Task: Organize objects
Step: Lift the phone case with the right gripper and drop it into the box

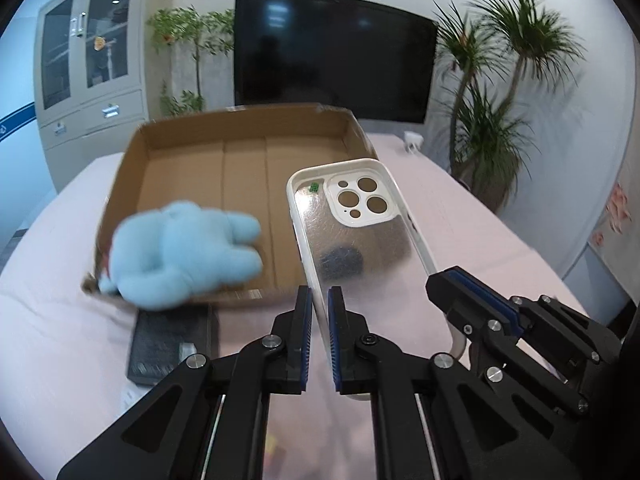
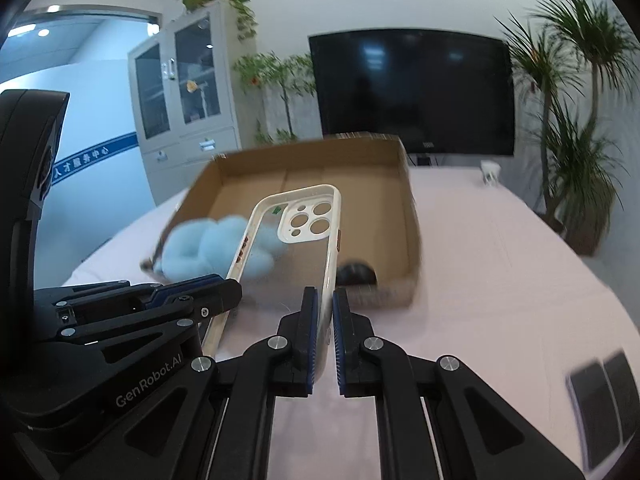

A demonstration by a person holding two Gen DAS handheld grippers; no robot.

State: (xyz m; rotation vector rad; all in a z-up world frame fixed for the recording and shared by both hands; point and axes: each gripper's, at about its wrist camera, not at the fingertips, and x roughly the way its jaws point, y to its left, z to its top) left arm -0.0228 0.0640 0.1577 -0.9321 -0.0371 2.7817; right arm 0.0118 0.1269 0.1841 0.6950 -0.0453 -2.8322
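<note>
You've got both grippers clamped on the phone case [image 1: 352, 232]: L gripper [image 1: 320, 300] pinches its left edge, R gripper [image 2: 325, 300] its right edge, case held up in the air, tilted, above the pink table [image 1: 480, 240] just in front of the cardboard box [image 1: 240, 128]. Blue plush toy [image 1: 180, 252] lies at the box's near-left corner, partly over the rim.

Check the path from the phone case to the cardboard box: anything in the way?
Nothing visible blocks it. Both grippers, left gripper and right gripper, hold the phone case above the table, short of the cardboard box. A blue plush toy fills the box's near left corner; the rest of its floor looks free.
</note>
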